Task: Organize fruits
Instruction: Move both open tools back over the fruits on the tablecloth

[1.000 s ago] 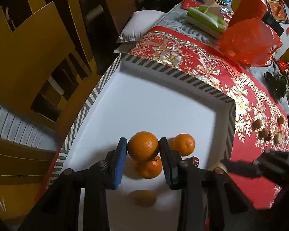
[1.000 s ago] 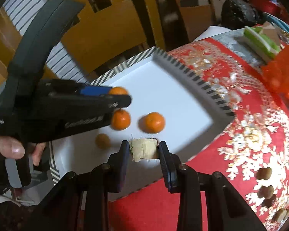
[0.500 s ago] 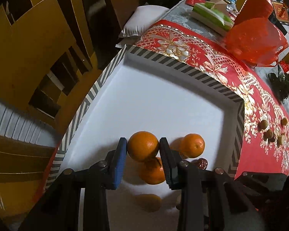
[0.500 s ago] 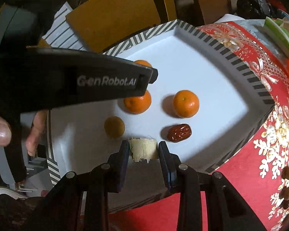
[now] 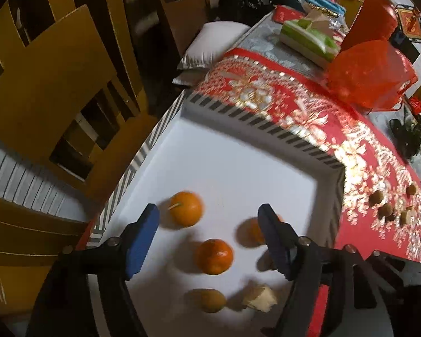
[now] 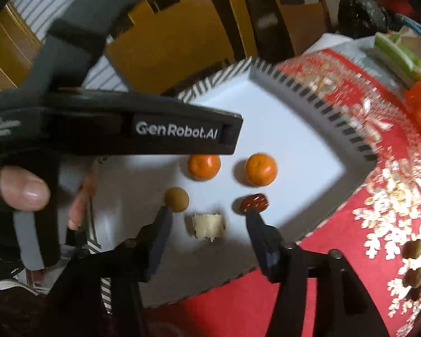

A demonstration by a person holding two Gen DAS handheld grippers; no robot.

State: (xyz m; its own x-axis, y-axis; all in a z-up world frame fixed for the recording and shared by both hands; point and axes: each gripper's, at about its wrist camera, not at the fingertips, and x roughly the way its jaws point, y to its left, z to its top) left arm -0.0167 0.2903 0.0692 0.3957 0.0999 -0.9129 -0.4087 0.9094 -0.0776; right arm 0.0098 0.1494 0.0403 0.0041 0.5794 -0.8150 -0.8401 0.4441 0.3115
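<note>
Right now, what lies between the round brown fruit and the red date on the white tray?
In the right wrist view, the pale fibrous chunk lies between the round brown fruit and the red date, slightly nearer the camera.

On my feed the tray (image 5: 238, 168) looked like smooth matt white board, its rim (image 5: 261, 120) printed in black and white stripes. The tangerines (image 6: 261, 169) had a slightly glossy, dimpled peel; the date (image 6: 254, 202) shone, dark red and wrinkled. A pale cut chunk (image 6: 207, 226) looked fibrous and rough at its edges, and the brown round fruit (image 6: 176, 199) looked dull. The tablecloth (image 5: 365, 151) read as red cloth with glinting gold embroidery. The bag (image 5: 370, 73) was thin, translucent red plastic. The chair (image 5: 50, 84) was lacquered yellow wood. The left gripper (image 5: 207, 238) was matt black plastic with blue pads (image 5: 141, 241).
</note>
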